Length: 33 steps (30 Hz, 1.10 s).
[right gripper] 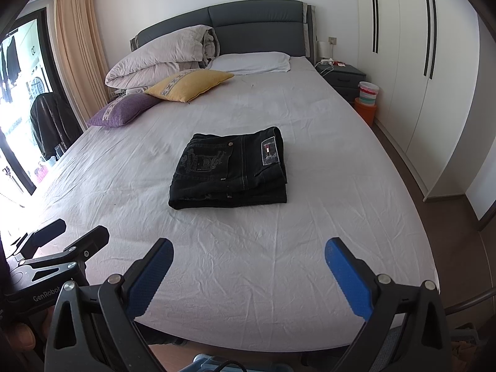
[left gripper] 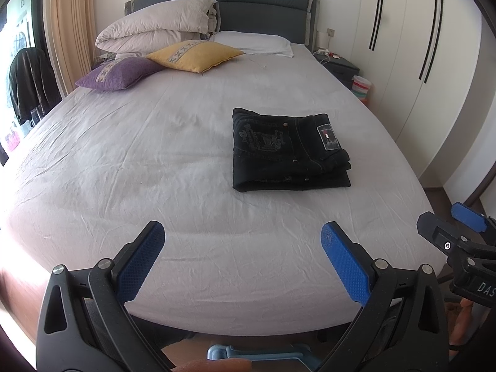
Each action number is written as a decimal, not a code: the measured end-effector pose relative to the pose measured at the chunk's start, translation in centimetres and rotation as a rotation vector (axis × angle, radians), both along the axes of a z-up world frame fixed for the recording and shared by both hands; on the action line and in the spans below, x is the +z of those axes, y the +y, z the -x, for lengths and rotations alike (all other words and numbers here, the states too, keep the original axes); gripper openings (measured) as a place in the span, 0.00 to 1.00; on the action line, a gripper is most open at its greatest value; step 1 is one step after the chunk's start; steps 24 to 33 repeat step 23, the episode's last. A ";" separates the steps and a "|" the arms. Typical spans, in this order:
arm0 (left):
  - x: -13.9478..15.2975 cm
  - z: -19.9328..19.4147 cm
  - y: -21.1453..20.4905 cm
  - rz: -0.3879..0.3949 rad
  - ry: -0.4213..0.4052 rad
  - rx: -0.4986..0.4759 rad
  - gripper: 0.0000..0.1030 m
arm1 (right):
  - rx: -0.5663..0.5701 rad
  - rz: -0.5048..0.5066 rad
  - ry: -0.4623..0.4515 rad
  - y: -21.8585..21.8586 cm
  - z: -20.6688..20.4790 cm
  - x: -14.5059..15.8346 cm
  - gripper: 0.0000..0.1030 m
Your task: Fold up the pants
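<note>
Squarely folded black denim pants (left gripper: 288, 150) — wrinkled sheet (left gripper: 155, 155).

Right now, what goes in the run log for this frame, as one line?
pants: folded, flat on bed | left gripper: open, empty, near foot of bed | right gripper: open, empty | contact: none

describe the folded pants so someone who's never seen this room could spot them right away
Start at the big bed with its pale sheet and grey headboard. Cushions and a rolled duvet crowd the headboard end; the pants lie alone mid-mattress. They are the only black item on the sheet: a squared, stacked fold with a rectangular patch on top.
</note>
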<state>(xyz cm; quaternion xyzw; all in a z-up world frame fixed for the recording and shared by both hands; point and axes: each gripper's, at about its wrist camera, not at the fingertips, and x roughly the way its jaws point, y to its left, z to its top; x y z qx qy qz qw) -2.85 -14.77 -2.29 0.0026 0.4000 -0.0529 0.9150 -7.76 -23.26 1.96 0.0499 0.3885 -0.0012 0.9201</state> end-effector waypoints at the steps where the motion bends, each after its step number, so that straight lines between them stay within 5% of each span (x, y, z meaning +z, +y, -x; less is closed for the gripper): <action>1: 0.0 0.0 0.0 0.000 0.001 0.001 1.00 | 0.000 0.000 0.000 0.0 -0.1 0.0 0.98; 33: 0.3 -0.1 -0.1 -0.016 -0.013 0.019 1.00 | 0.004 0.001 0.005 -0.1 0.2 -0.1 0.98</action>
